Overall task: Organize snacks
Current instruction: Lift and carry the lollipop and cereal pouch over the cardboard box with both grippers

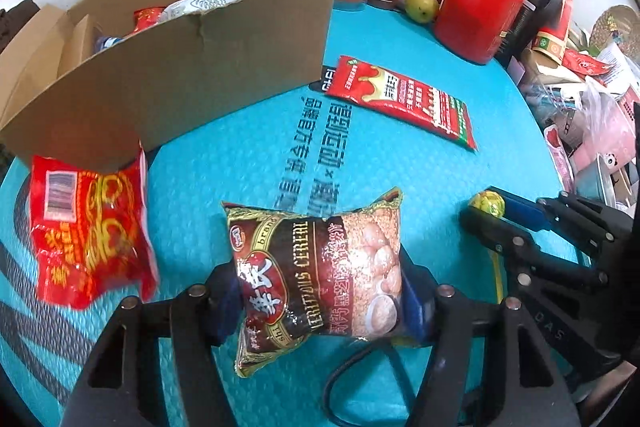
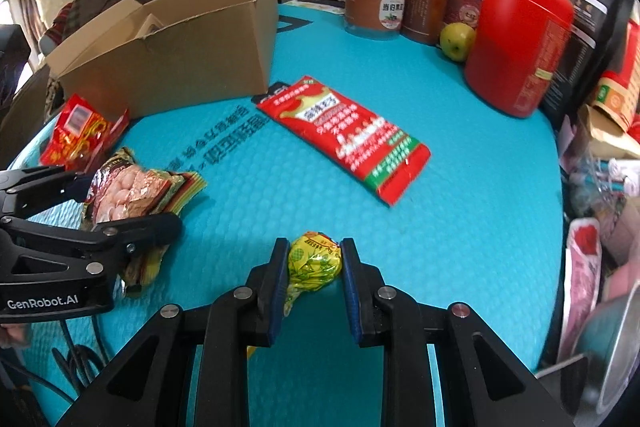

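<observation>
- Snacks partly sorted: cardboard box point(image 1: 188, 67) on the teal mat point(image 1: 248, 163), open at the top, already holding a red packet and a pale patterned bag, both showing over the front wall.
- Left to go, judging by what lies outside: cereal pouch point(image 1: 320, 275), yellow-wrapped candy point(image 2: 316, 261), flat red sachet point(image 2: 344, 139) mid-mat, crinkled red bag point(image 1: 88, 231) touching the box's near corner.
- Jars, red canister point(image 2: 520, 39) and green apple point(image 2: 457, 41) lined up at the back edge; cannot tell whether part of the job.
- Left gripper point(image 1: 320, 307) about half open, blue pads pressing both sides of the cereal pouch, pouch bulging between them; looks lifted off the mat, though not certain from these views.
- Right gripper point(image 2: 314, 283) closed as far as the candy allows, pads tight against the round yellow-green wrapper on either side; wrapper tail trailing down beside the left finger.
- Candy near the front of the mat, well apart from the box; cereal pouch nearer, between the crinkled red bag and the candy.
- Probable step in hand: both items gripped, carry to the box next; two loose packets then remaining.
</observation>
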Tool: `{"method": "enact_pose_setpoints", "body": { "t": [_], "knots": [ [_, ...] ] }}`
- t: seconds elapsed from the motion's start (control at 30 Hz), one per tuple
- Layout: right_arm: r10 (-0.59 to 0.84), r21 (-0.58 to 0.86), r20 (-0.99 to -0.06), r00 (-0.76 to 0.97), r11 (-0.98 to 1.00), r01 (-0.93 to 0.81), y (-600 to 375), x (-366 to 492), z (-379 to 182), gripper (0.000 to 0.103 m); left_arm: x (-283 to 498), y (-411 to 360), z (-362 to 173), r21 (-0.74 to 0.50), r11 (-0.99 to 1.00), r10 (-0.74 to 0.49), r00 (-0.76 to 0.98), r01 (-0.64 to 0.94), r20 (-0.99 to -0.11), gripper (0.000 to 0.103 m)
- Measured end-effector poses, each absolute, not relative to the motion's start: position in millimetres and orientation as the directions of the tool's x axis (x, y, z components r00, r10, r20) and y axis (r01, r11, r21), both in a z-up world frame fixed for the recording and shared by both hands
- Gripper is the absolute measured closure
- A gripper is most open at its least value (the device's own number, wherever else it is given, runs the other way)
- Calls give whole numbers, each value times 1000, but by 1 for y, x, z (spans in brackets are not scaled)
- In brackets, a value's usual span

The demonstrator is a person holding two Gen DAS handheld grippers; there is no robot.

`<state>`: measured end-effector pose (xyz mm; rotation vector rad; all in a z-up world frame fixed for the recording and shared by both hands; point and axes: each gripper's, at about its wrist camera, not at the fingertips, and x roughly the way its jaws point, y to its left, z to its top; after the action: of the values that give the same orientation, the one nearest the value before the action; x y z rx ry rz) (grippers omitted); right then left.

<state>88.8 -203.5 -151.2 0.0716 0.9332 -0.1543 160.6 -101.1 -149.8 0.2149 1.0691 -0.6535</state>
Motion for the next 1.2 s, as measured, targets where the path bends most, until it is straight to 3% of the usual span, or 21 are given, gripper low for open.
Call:
{"method": "enact_pose_setpoints", "body": {
  "t": [0.07, 0.1, 0.17, 0.3, 0.37, 0.4, 0.57, 1.2],
  "knots": [
    [-100, -6, -805, 585, 987, 160, -201, 83, -151, 78, 157, -102, -152, -128, 796, -386, 334, 591, -860, 35],
    [-99, -5, -806, 584, 987, 159, -200, 80, -152, 78, 155, -102, -153, -111, 799, -375, 346, 591, -860, 25],
    [-97, -3, -804, 587, 987, 158, -199, 76, -152, 78, 156, -107, -159, -79, 809, -345, 361, 583, -866, 14],
    [-110, -16, -801, 588, 986, 164, -196, 73, -153, 77, 152, -108, -161, -49, 810, -333, 390, 584, -858, 12],
    [-117, -21, -799, 589, 986, 168, -195, 72, -154, 77, 153, -102, -160, -73, 816, -355, 398, 574, -846, 17],
    [-118, -19, -798, 591, 985, 170, -195, 71, -155, 77, 152, -101, -159, -66, 817, -355, 409, 573, -841, 31],
    [-108, -1, -791, 602, 984, 176, -195, 68, -156, 78, 147, -86, -154, -76, 808, -379, 417, 584, -826, 44],
    [-1, 80, -757, 653, 992, 94, -162, 43, -134, 78, 108, -62, -122, -132, 794, -455, 437, 593, -776, 45]
  ]
}}
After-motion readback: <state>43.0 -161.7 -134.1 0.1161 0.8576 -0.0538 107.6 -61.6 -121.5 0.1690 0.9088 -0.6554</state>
